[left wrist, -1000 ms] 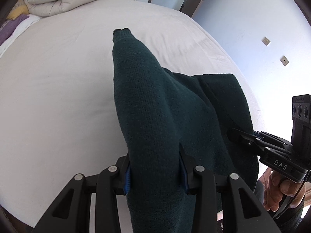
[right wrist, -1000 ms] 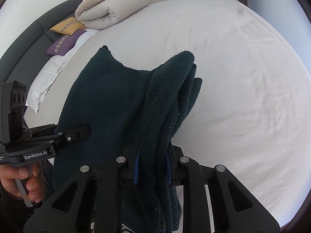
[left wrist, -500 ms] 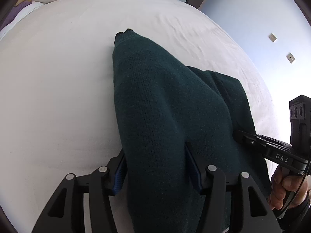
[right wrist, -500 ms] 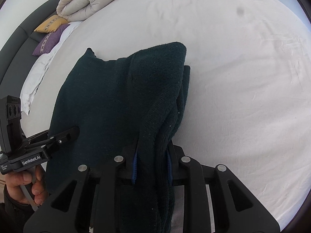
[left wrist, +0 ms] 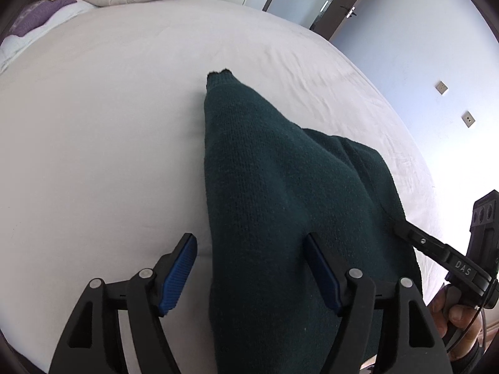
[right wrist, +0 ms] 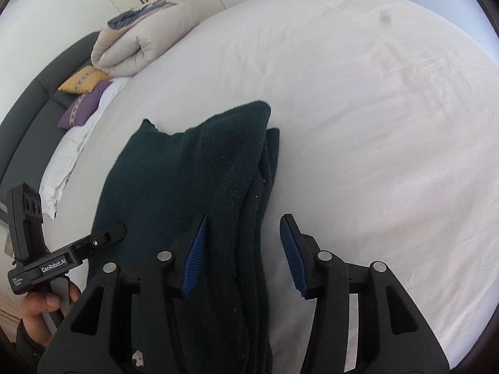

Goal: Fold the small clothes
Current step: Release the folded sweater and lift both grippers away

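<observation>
The dark green sweater (left wrist: 274, 205) lay folded on the white bed (left wrist: 103, 131), and its near end hung over the bed's edge between the spread jaws of both tools. The left hand-held gripper (left wrist: 249, 274) and the right hand-held gripper (right wrist: 244, 255) were both wide open and held nothing. I think the good way here was to pull both straight back, slowly, so no blue pad (right wrist: 195, 254) caught the knit and dragged the fold loose.

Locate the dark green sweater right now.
The dark green sweater lies on the white bed sheet, between both open grippers, far from the rolled duvet.
</observation>
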The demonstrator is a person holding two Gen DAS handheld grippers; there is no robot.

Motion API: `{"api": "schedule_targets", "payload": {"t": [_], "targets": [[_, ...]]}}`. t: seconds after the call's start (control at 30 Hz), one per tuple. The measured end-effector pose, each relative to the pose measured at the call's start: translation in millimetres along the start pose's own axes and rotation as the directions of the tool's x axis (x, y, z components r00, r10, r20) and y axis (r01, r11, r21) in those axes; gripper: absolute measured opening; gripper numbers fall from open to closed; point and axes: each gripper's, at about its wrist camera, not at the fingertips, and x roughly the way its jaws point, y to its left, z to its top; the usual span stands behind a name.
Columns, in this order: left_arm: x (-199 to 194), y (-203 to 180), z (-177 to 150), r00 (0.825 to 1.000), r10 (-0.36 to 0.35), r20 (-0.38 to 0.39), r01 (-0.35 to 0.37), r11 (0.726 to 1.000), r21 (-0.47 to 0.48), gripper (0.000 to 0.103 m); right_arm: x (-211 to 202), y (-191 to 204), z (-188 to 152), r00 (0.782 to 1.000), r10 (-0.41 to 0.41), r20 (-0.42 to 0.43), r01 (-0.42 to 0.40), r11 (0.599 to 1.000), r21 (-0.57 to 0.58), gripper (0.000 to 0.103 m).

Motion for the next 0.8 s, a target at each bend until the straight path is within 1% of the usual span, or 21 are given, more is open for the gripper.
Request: {"api": "schedule_targets", "payload": {"t": [0.07, 0.1, 0.13, 0.17, 0.2, 0.27, 0.3, 0.33, 0.37, 0.4, 0.43, 0.47, 0.53, 0.57, 0.6, 0.63, 0.67, 0.7, 0.73, 0.77, 0.8], "targets": [[-24.0, -6.3, -2.7, 0.995, 0.045, 0.094, -0.047, 0.999, 0.019, 0.074, -24.5, -3.1, -4.8, 0.997, -0.033, 0.065, 0.033, 0.999, 0.001, 0.046], [-40.2, -11.4, -4.3, 0.984, 0.079, 0.162, -0.085, 0.996, 0.029, 0.079, -40.1, -6.7, -7.1, 0.994, -0.047, 0.097, 0.048, 0.999, -0.002, 0.046], [-57.0, -17.5, -5.7, 0.967, 0.11, 0.231, -0.122, 0.992, 0.04, 0.084, -53.1, -6.1, -8.9, 0.989, -0.059, 0.134, 0.06, 0.998, -0.006, 0.046], [-76.4, -24.7, -8.2, 0.941, 0.137, 0.31, -0.159, 0.986, 0.047, 0.097, -67.4, -5.3, -10.2, 0.982, -0.07, 0.174, 0.073, 0.997, -0.012, 0.046], [-96.2, -32.1, -11.4, 0.906, 0.155, 0.393, -0.189, 0.981, 0.049, 0.103, -82.9, -5.1, -10.9, 0.973, -0.083, 0.215, 0.089, 0.996, -0.016, 0.046], [-135.9, -46.2, -19.0, 0.811, 0.184, 0.555, -0.241, 0.97, 0.03, 0.103, -110.7, 1.1, -10.7, 0.947, -0.114, 0.301, 0.128, 0.991, -0.026, 0.051], [-153.5, -52.3, -21.5, 0.764, 0.191, 0.616, -0.255, 0.967, 0.017, 0.103, -128.1, 3.3, -10.9, 0.927, -0.133, 0.35, 0.152, 0.988, -0.027, 0.055], [-169.8, -56.9, -23.2, 0.726, 0.194, 0.66, -0.264, 0.965, 0.006, 0.103, -146.9, 6.3, -10.9, 0.901, -0.151, 0.406, 0.176, 0.984, -0.024, 0.068], [-185.3, -60.1, -24.2, 0.694, 0.199, 0.692, -0.271, 0.963, -0.004, 0.103, -165.0, 10.6, -11.8, 0.867, -0.161, 0.472, 0.193, 0.981, -0.02, 0.079], [-201.7, -62.9, -25.4, 0.658, 0.201, 0.726, -0.276, 0.961, -0.015, 0.103, -183.8, 16.1, -14.2, 0.821, -0.159, 0.548, 0.201, 0.979, -0.018, 0.083], [-218.0, -65.0, -25.5, 0.616, 0.207, 0.76, -0.285, 0.958, -0.03, 0.103, -209.0, 17.8, -20.7, 0.766, -0.151, 0.624, 0.206, 0.978, -0.017, 0.091], [-232.8, -69.8, -27.6, 0.561, 0.219, 0.798, -0.297, 0.953, -0.052, 0.103, -228.6, 24.0, -25.4, 0.702, -0.146, 0.697, 0.218, 0.976, -0.015, 0.103], [-261.4, -80.2, -35.3, 0.434, 0.206, 0.877, -0.318, 0.946, -0.065, 0.103, -263.6, 39.5, -34.3, 0.561, -0.152, 0.814, 0.273, 0.962, -0.008, 0.103], [-272.6, -86.7, -38.6, 0.382, 0.193, 0.904, -0.342, 0.938, -0.056, 0.103, -278.3, 46.2, -36.9, 0.512, -0.142, 0.848, 0.294, 0.956, -0.018, 0.103], [-284.0, -92.4, -42.4, 0.346, 0.174, 0.922, -0.376, 0.926, -0.034, 0.103, -292.6, 51.8, -37.8, 0.479, -0.123, 0.869, 0.305, 0.952, -0.034, 0.103], [-291.0, -98.7, -43.7, 0.326, 0.149, 0.933, -0.414, 0.91, -0.001, 0.103, -303.5, 56.6, -37.0, 0.463, -0.105, 0.88, 0.307, 0.95, -0.049, 0.103], [-296.7, -104.3, -45.0, 0.319, 0.12, 0.94, -0.453, 0.891, 0.039, 0.103, -314.4, 60.9, -34.9, 0.46, -0.099, 0.882, 0.313, 0.948, -0.057, 0.103], [-302.5, -109.2, -46.5, 0.324, 0.101, 0.941, -0.489, 0.869, 0.075, 0.103, -323.4, 65.6, -32.0, 0.465, -0.101, 0.88, 0.323, 0.944, -0.062, 0.103], [-306.5, -114.4, -46.5, 0.326, 0.105, 0.939, -0.527, 0.845, 0.088, 0.103, -331.1, 70.6, -30.3, 0.462, -0.102, 0.881, 0.337, 0.939, -0.068, 0.103], [-310.1, -118.6, -46.3, 0.323, 0.115, 0.939, -0.552, 0.829, 0.088, 0.103, -338.4, 75.1, -30.8, 0.446, -0.099, 0.89, 0.353, 0.933, -0.073, 0.103], [-313.2, -120.9, -45.8, 0.323, 0.126, 0.938, -0.561, 0.824, 0.082, 0.103, -344.3, 80.8, -32.8, 0.42, -0.094, 0.903, 0.376, 0.923, -0.079, 0.103]]}}
